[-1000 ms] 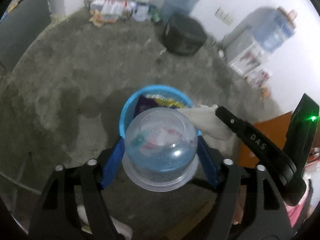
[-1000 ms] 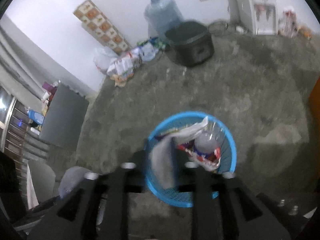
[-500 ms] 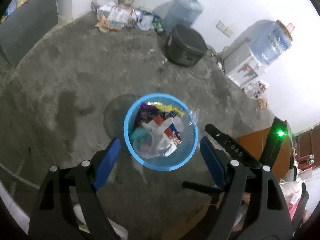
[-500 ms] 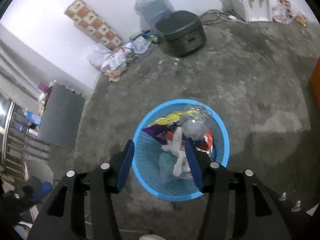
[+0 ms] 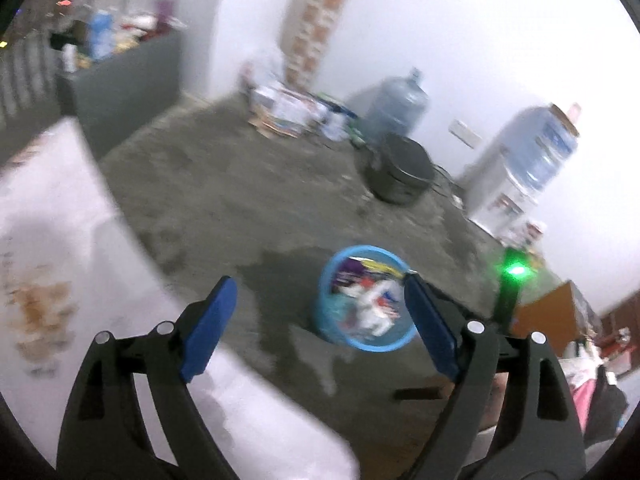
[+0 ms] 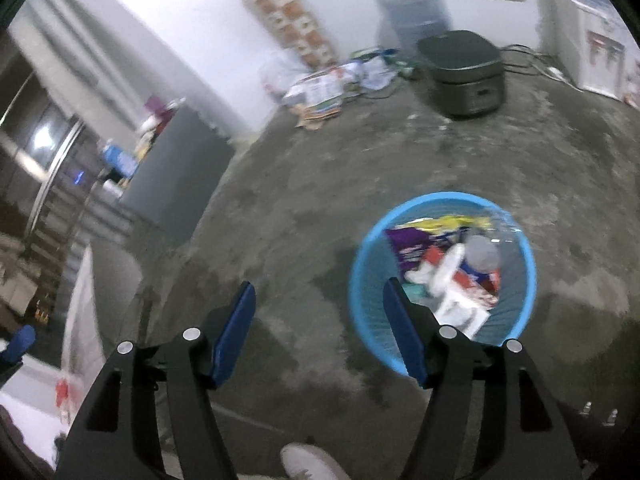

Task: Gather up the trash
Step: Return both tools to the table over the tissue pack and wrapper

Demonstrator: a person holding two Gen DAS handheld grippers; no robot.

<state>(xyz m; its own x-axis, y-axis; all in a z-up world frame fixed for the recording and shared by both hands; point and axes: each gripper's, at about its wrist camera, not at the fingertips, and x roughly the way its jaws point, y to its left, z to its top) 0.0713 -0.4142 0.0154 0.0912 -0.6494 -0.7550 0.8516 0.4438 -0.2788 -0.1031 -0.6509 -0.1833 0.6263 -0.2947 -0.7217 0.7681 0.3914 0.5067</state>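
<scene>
Round blue plastic mesh basket (image 6: 516,236) w/ wrappers, crumpled paper inside, standing on bare grey concrete floor (image 6: 320,184); open floor all round rim. White stained tabletop edge (image 5: 60,240) at left. Left gripper (image 5: 316,312) wide open, empty; basket betw. tips, nearer right finger. Right gripper (image 6: 320,316) wide open, empty; basket behind right finger.

1. A dark round cooker (image 6: 464,76) sits on the grey concrete floor (image 6: 320,184) near the far wall.
2. A large blue water jug (image 6: 412,8) stands just behind the cooker.
3. A white water dispenser (image 5: 508,188) carries another blue bottle on top.
4. A patterned carton stack (image 6: 284,4) leans against the white wall.
5. Bags and papers (image 6: 324,88) lie heaped below the stack.
6. A grey cabinet (image 6: 180,172) holds assorted clutter.
7. A stained white surface (image 5: 60,280) fills the left wrist view's lower left.
</scene>
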